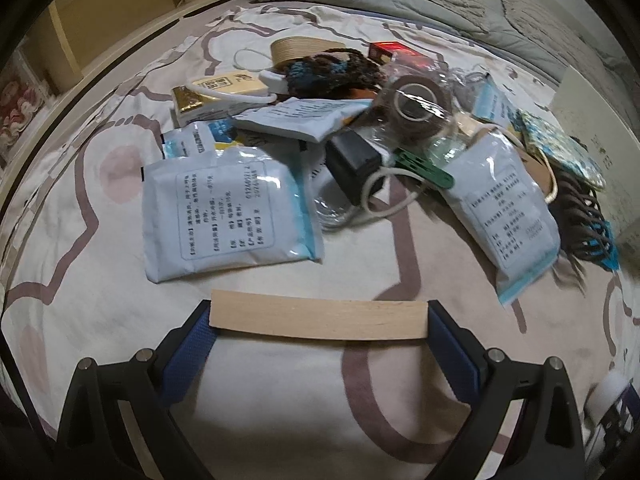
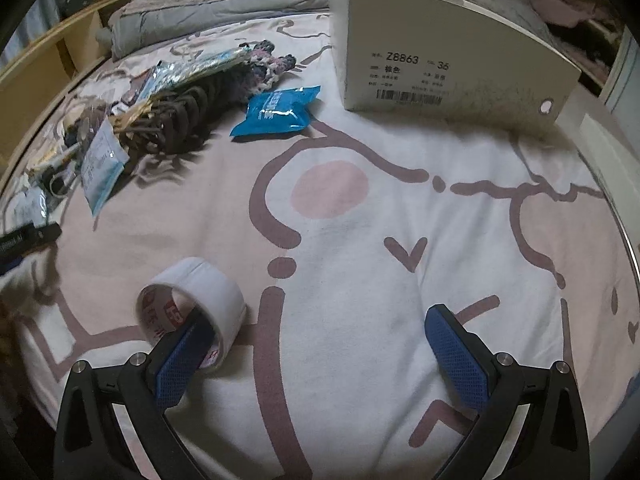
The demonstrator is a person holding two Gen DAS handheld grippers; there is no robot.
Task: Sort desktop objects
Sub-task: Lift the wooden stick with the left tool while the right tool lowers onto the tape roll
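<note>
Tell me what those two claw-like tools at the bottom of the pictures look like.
Both look alike. The left tool and the right tool each have two black plastic arms that spread in a V shape, with open triangular cut-outs and round silver pins at the joints. Each arm ends in a flat blue pad with a fine dotted grip texture. No cables, markings, hands or sleeves are visible.

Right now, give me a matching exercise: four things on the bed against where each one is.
Things:
1. wooden strip
2. white tape roll
3. blue packet
4. shoe box

Places:
A. left of the shoe box
B. around the right tool's left finger
C. held across the left tool
D. far side of the bed, upright

Pairs: 1-C, 2-B, 3-A, 4-D
</note>
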